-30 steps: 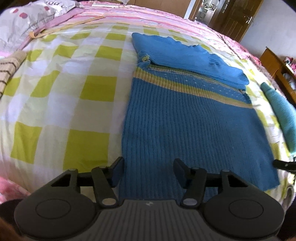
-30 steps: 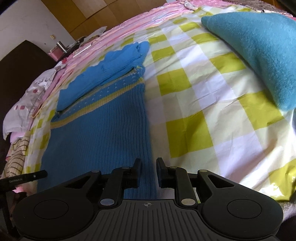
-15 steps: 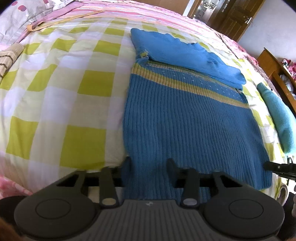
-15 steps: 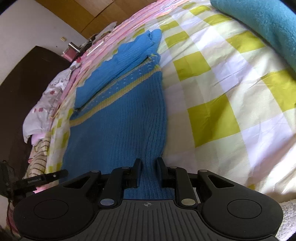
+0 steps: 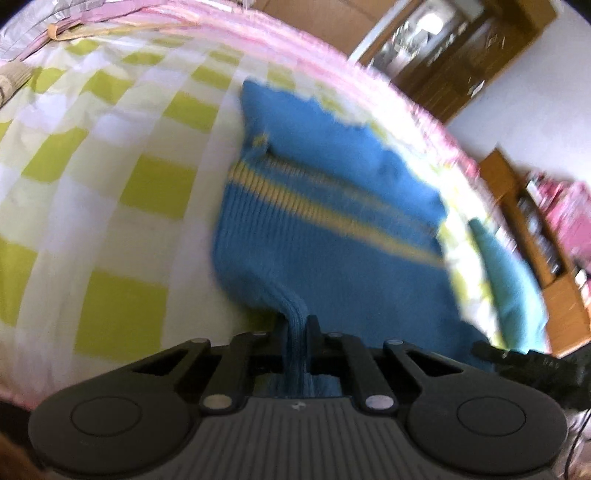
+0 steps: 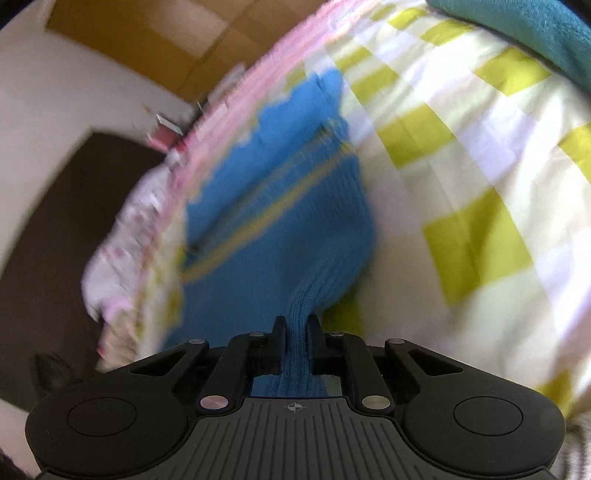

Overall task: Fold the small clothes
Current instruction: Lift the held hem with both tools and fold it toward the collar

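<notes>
A blue ribbed knit sweater [image 5: 325, 229] with a yellow stripe lies on the checked bed, sleeves folded across its far end. My left gripper [image 5: 296, 326] is shut on a pinch of its near hem at the left corner, and the knit rises in a ridge between the pads. In the right wrist view the same sweater [image 6: 280, 236] runs away from me; my right gripper [image 6: 295, 328] is closing on the hem at the right corner, with the pads pressing a bunched fold. Both hem corners are lifted off the bed.
The bed [image 5: 110, 192] has a yellow-and-white checked cover with a pink edge. A teal folded garment [image 5: 509, 288] lies right of the sweater, also seen as teal cloth [image 6: 535, 33]. A wooden shelf [image 5: 546, 236] and doors stand beyond. My other gripper's tip [image 5: 495, 350] shows at right.
Both grippers went from open over the hem to shut on it. The hem corners are pulled up into ridges, and both views have tilted and blurred.
</notes>
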A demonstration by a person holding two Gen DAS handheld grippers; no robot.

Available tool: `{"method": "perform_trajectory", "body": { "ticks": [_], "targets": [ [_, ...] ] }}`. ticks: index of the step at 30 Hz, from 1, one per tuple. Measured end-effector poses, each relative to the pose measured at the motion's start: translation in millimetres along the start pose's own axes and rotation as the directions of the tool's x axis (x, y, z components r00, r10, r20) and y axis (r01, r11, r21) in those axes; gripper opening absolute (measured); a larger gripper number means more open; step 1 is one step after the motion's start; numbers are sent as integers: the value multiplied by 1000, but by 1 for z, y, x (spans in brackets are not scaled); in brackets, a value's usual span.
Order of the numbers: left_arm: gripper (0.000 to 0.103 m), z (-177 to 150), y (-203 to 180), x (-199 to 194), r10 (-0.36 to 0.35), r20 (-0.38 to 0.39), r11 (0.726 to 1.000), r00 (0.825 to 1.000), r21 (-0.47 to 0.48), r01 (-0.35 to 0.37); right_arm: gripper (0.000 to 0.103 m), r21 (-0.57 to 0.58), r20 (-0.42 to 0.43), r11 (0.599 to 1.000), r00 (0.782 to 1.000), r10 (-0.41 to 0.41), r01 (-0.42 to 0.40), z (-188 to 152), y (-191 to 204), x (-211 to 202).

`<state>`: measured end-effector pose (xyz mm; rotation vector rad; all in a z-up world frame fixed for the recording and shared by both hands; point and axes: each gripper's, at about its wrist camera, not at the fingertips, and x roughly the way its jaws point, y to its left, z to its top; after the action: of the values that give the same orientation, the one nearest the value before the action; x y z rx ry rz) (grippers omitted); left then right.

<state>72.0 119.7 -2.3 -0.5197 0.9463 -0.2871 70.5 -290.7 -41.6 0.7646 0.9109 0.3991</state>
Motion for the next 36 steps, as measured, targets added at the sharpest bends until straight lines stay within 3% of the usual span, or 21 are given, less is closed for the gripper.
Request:
{"method": "perform_trajectory", "body": {
  "ticks": [7, 14, 21, 30, 36],
  "targets": [
    [14, 59, -1, 13, -95, 156, 994, 983, -42, 103, 11, 59, 172, 987, 976, 135, -147, 49, 18, 9],
    [14, 118, 6, 42, -113, 268, 991, 957, -45, 130, 11, 41, 275, 986, 950, 145, -163, 113, 27, 41],
    [14, 157, 17, 94, -73, 268, 993, 961, -66, 94, 10, 62, 309, 991, 947, 91, -116, 165, 18, 89],
    [14, 177, 28, 119, -41, 255, 992, 966, -108, 71, 10, 150, 319, 985, 947, 29, -81, 192, 1, 130],
    [14, 183, 34, 127, -26, 267, 987, 963, -144, 67, 11, 146, 324, 987, 946, 18, -69, 201, 3, 139]
  ]
}}
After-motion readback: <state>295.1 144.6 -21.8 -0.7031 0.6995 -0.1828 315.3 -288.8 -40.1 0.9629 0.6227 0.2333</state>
